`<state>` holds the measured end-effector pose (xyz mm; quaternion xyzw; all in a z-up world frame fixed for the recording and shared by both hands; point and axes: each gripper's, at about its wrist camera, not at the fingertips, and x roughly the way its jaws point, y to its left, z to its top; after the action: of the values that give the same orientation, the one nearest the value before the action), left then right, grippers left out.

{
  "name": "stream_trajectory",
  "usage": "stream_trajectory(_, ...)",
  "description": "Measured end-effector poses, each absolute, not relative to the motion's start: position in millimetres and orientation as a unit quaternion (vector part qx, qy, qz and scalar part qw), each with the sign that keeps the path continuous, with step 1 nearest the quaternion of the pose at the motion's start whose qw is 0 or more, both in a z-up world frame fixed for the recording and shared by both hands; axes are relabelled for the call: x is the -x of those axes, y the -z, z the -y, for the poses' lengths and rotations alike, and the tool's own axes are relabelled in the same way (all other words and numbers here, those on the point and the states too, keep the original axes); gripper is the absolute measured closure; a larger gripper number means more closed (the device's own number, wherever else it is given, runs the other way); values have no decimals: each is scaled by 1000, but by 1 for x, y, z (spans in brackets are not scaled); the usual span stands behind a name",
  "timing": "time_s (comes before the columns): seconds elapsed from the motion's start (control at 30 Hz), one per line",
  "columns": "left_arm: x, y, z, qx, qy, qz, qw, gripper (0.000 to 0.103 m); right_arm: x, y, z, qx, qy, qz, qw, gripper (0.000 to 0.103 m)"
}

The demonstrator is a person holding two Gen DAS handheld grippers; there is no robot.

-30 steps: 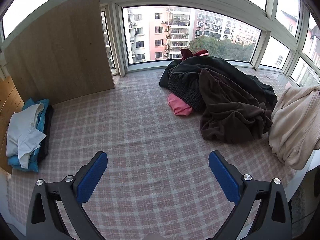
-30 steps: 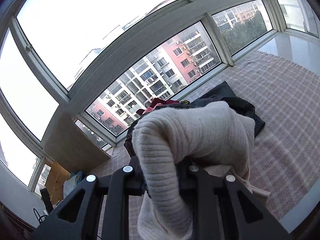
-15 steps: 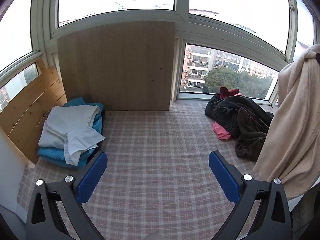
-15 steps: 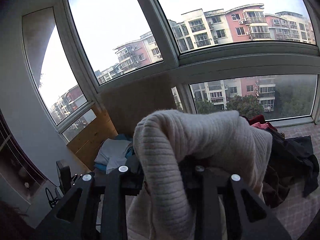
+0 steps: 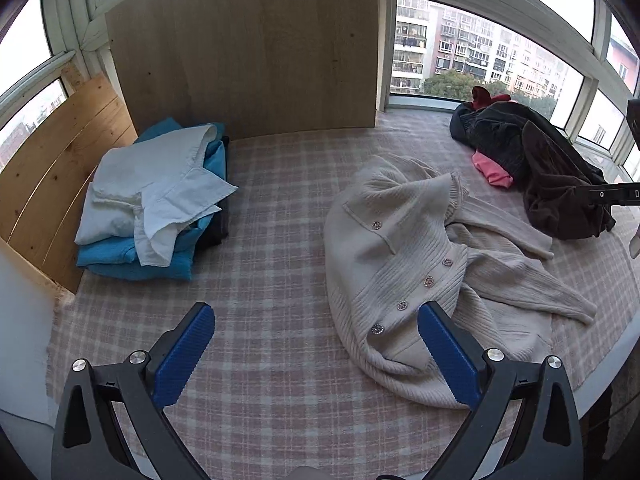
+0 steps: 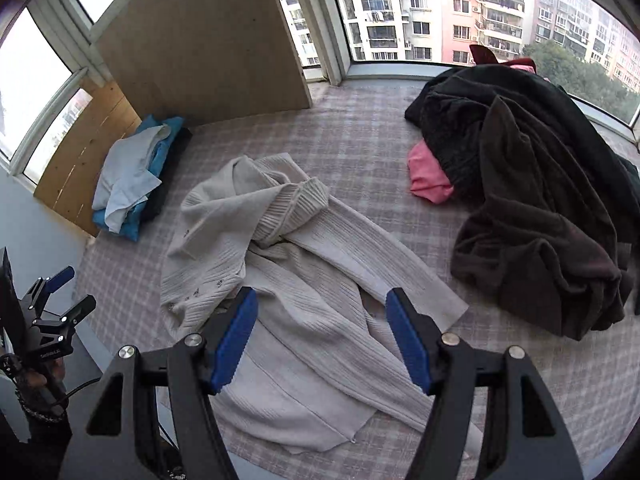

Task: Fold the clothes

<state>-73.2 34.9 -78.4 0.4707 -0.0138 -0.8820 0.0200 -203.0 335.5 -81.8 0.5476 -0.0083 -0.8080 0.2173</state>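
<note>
A cream knitted cardigan (image 5: 416,256) (image 6: 276,280) with small shiny buttons lies crumpled on the checked bed cover (image 5: 276,320) (image 6: 360,152), sleeves sprawled to the right. My left gripper (image 5: 316,332) hovers open above the cover at the cardigan's near left hem, nothing between its blue pads. My right gripper (image 6: 320,320) hangs open over the cardigan's middle, empty. The left gripper (image 6: 60,296) also shows at the left edge of the right wrist view, held by a hand.
A folded stack of white and blue clothes (image 5: 156,200) (image 6: 132,176) sits at the left by a wooden board (image 5: 248,48). A heap of dark garments (image 5: 552,168) (image 6: 536,184) with a pink piece (image 6: 428,180) lies at the right, near the windows.
The right gripper let go of the cream cardigan, which dropped from hanging in the air onto the bed cover. Both grippers tilted down toward the bed.
</note>
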Motion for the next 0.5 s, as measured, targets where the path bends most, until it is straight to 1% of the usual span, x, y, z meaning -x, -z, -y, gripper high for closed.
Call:
stream_trajectory(0.13, 102, 109, -86, -493, 868, 31, -41, 1, 219, 132, -339, -584, 788, 25, 196, 37)
stream_trajectory(0.2, 117, 132, -115, -505, 858, 71, -64, 1, 228, 149, -341, -600, 776, 42, 191, 37)
stream_trajectory(0.3, 140, 167, -144, -513, 843, 162, -24, 1, 238, 163, -342, -611, 762, 64, 202, 37)
stream_trajectory(0.33, 148, 178, -148, -517, 836, 185, -10, 3, 241, 165, -341, -613, 760, 68, 206, 37)
stream_trajectory(0.4, 161, 191, -144, -536, 825, 179, -19, 28, 246, 168, -338, -609, 763, 58, 208, 37)
stream_trajectory(0.43, 165, 192, -136, -547, 824, 142, -36, 60, 249, 169, -337, -607, 765, 53, 208, 37)
stream_trajectory(0.47, 169, 192, -128, -557, 823, 100, -54, 67, 253, 169, -335, -604, 768, 48, 208, 37)
stream_trajectory(0.5, 169, 187, -119, -557, 825, 81, -58, 68, 258, 171, -333, -602, 769, 47, 209, 37)
